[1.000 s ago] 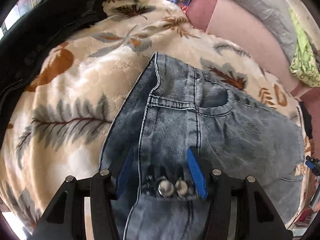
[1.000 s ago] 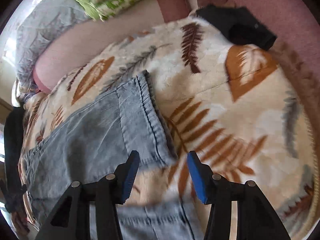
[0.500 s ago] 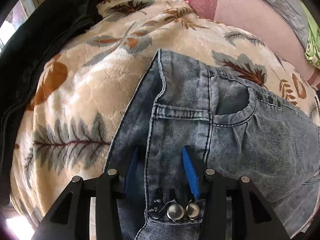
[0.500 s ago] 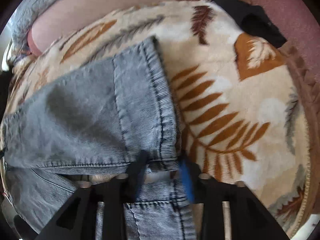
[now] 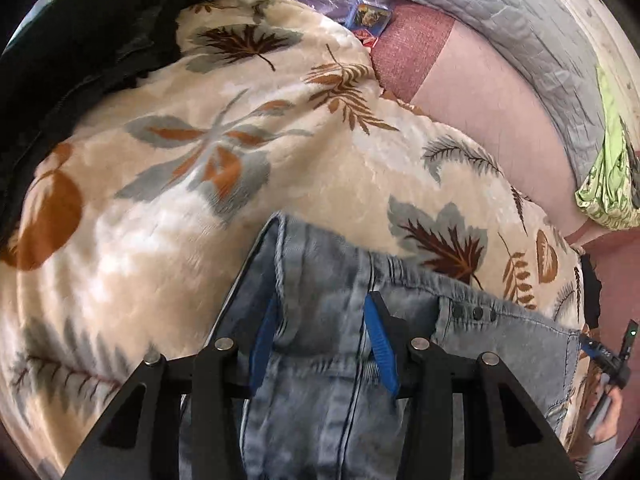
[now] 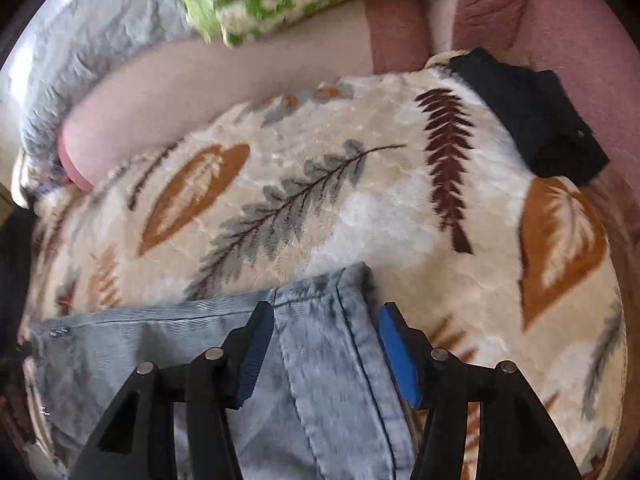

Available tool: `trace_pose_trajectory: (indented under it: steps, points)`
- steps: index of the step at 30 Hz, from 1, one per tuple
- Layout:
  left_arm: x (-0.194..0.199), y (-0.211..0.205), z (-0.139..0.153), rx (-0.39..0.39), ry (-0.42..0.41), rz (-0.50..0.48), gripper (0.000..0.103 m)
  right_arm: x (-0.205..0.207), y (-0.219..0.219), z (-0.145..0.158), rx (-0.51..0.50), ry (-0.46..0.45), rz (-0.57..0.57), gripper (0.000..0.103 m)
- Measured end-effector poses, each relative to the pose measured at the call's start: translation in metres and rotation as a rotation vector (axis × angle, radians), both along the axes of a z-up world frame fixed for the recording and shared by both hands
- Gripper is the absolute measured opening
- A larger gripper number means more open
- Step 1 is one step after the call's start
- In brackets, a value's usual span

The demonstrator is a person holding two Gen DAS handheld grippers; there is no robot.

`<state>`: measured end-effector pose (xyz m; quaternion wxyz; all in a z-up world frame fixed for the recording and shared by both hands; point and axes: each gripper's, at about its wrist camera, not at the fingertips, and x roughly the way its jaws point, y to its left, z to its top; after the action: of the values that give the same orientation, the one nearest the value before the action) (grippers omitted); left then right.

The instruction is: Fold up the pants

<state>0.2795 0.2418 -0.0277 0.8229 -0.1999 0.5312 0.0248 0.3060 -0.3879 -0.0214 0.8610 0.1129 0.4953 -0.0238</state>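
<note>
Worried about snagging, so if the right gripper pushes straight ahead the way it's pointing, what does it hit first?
Probably the jeans lying between its opening jaws, then the leaf-print blanket beneath; depth is unclear.

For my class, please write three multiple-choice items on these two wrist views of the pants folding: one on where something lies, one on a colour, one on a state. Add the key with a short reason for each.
1. Where do the jeans lie?
A. on a leaf-print blanket
B. on a wooden floor
C. in a basket

2. What colour are the pads of the right hand-held gripper?
A. red
B. blue
C. white

3. What is between the fingers of the left hand-held gripper?
A. nothing
B. denim of the jeans
C. a black garment

Key: 1 A, the leaf-print blanket spreads under and around the denim. 2 B, both pads show blue. 3 B, the jeans fabric fills the gap between its fingers.
</note>
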Motion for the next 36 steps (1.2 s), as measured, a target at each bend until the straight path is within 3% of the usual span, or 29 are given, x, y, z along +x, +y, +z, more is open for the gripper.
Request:
trace_pose_trajectory:
  steps: [3,5,7,9,11,15,19,23,29,32,36]
  points:
    - [0.008,0.002,-0.007,0.009,0.01,0.021,0.046,0.006,0.001,-0.008,-0.01,0.005,-0.001,0.058]
    - [0.015,0.004,-0.014,0.01,0.02,0.028,0.045,0.01,-0.001,-0.013,-0.032,0.024,-0.004,0.048]
    - [0.021,0.005,-0.021,0.016,0.037,0.024,0.036,0.01,-0.005,-0.017,-0.035,0.047,-0.009,0.034]
    - [0.025,0.005,-0.025,0.035,0.045,0.035,0.015,0.011,-0.009,-0.018,-0.041,0.052,-0.013,0.025]
    - [0.028,0.005,-0.026,0.048,0.053,0.045,0.005,0.01,-0.009,-0.014,-0.048,0.05,-0.012,0.019]
    - [0.027,-0.003,-0.011,0.089,0.02,0.039,0.003,0.002,-0.01,0.005,-0.042,0.001,-0.024,0.015]
    - [0.008,-0.004,0.019,0.07,-0.059,0.044,0.003,-0.015,-0.012,0.024,-0.016,-0.056,-0.033,0.015]
    - [-0.026,-0.003,0.055,0.041,-0.154,0.031,0.003,-0.053,-0.021,0.054,0.041,-0.152,-0.048,0.015]
    - [-0.109,0.003,0.101,-0.015,-0.276,0.006,0.003,-0.136,-0.034,0.088,0.098,-0.274,-0.049,0.015]
    - [-0.162,0.008,0.108,-0.041,-0.316,-0.014,0.003,-0.19,-0.042,0.086,0.132,-0.312,-0.041,0.015]
    - [-0.22,0.018,0.093,-0.079,-0.318,-0.041,0.003,-0.259,-0.047,0.058,0.16,-0.315,-0.034,0.015]
